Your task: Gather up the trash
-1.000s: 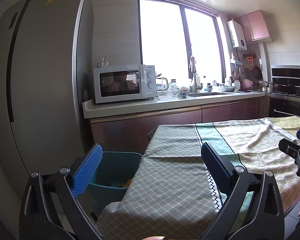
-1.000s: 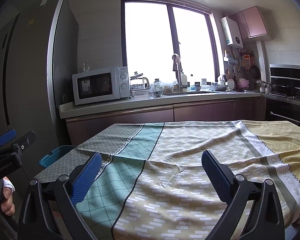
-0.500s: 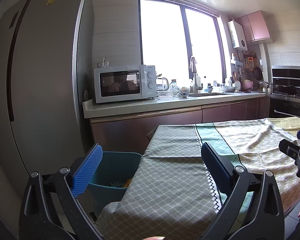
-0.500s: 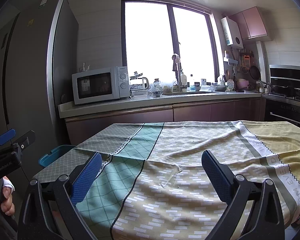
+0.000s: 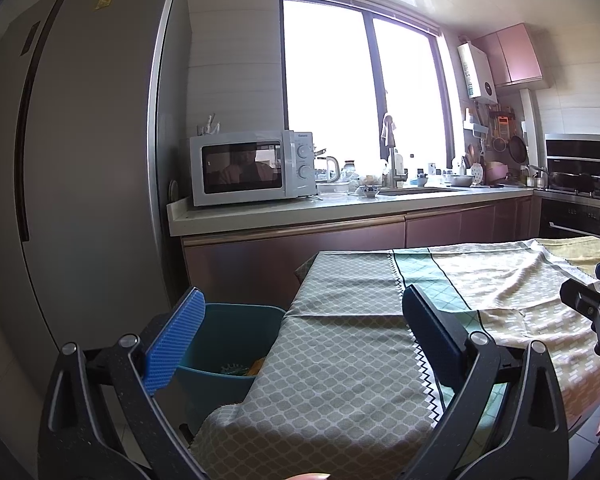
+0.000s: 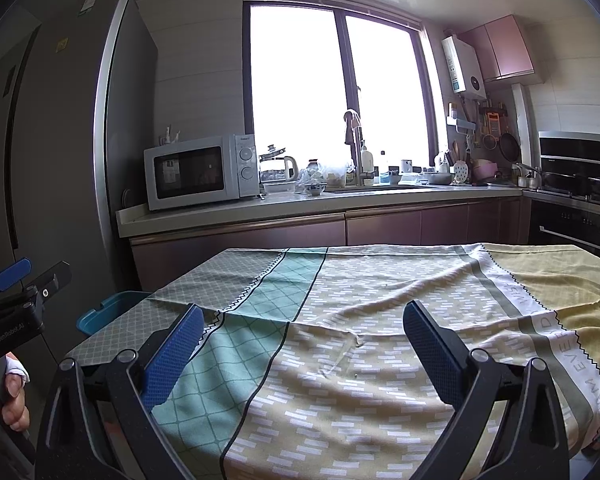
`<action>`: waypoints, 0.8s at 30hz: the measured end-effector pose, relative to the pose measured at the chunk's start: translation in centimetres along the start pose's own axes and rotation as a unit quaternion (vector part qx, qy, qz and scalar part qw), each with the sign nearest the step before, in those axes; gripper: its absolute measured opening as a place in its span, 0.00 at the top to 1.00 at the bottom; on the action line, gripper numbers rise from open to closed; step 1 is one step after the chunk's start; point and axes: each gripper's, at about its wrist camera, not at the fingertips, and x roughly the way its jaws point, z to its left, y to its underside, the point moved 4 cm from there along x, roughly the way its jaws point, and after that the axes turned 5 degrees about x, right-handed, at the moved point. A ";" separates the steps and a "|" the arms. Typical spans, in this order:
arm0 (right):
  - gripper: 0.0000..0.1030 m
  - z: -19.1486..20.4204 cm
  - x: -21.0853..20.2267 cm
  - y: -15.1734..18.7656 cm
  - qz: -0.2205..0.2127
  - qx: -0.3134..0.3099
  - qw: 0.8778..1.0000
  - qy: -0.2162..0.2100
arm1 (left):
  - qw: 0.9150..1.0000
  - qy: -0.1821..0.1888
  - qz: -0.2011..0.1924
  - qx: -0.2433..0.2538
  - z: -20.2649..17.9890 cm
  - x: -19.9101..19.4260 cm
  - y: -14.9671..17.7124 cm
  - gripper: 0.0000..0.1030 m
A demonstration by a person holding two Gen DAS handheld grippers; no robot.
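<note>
Nothing has moved; both grippers, left gripper (image 5: 300,332) and right gripper (image 6: 303,340), hang spread and empty over the table (image 6: 380,300); only the left view shows scraps inside the teal bin (image 5: 236,332) at the table's left edge.

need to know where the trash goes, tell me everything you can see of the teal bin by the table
The teal bin looks like smooth plastic, open-topped with a thick rolled rim and no lid in sight. It stands upright on the floor at the table's left end, between the fridge and the hanging tablecloth, which covers its right side. Some yellowish and dark scraps lie at the bottom. In the right wrist view only a rim corner shows past the table edge. Neither gripper touches it.
</note>
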 end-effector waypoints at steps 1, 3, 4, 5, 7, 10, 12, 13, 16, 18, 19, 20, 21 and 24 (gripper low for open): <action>0.06 0.0 0.0 0.0 0.000 0.000 1.000 0.000 | 1.000 -0.001 0.000 -0.001 0.0 0.0 0.0 0.05; 0.06 0.0 0.0 0.0 0.000 0.000 1.000 0.000 | 1.000 -0.001 -0.001 -0.001 -0.1 0.0 0.0 0.05; 0.06 0.0 -0.1 -0.1 -0.001 0.000 1.000 0.000 | 1.000 -0.002 -0.001 -0.001 0.0 -0.1 0.1 0.05; 0.06 0.0 -0.1 -0.1 -0.001 0.000 1.000 0.000 | 1.000 -0.002 -0.001 -0.001 0.0 -0.1 0.1 0.05; 0.06 0.0 -0.1 -0.1 -0.001 0.001 1.000 0.001 | 1.000 -0.002 -0.001 -0.001 0.0 -0.1 0.1 0.05; 0.06 -0.1 -0.1 -0.2 -0.001 0.001 1.000 0.001 | 1.000 -0.002 -0.001 -0.001 0.0 -0.2 0.1 0.05; 0.06 -0.1 -0.1 -0.2 -0.001 0.001 1.000 0.001 | 1.000 -0.003 -0.002 -0.001 0.0 -0.2 0.1 0.05; 0.06 -0.1 -0.1 -0.2 -0.001 0.001 1.000 0.001 | 1.000 -0.002 -0.002 -0.002 0.0 -0.1 0.1 0.05; 0.06 -0.1 -0.2 -0.3 -0.001 0.001 1.000 0.001 | 1.000 -0.002 -0.002 -0.002 -0.1 -0.1 0.1 0.05; 0.06 -0.1 -0.2 -0.4 -0.001 0.001 1.000 0.001 | 1.000 -0.002 -0.002 -0.001 -0.1 -0.1 0.1 0.06; 0.06 -0.1 -0.2 -0.3 -0.001 0.001 1.000 0.001 | 1.000 -0.002 -0.002 -0.001 -0.1 -0.1 0.1 0.05; 0.06 -0.1 -0.2 -0.3 -0.002 0.001 1.000 0.001 | 1.000 -0.002 -0.002 -0.002 -0.1 -0.2 0.1 0.05; 0.06 -0.1 -0.2 -0.4 -0.002 0.001 1.000 0.001 | 1.000 -0.002 -0.002 -0.002 -0.1 -0.1 0.1 0.05; 0.06 -0.2 -0.3 -0.5 -0.003 0.001 1.000 0.002 | 1.000 -0.002 -0.002 -0.001 -0.1 -0.1 0.1 0.05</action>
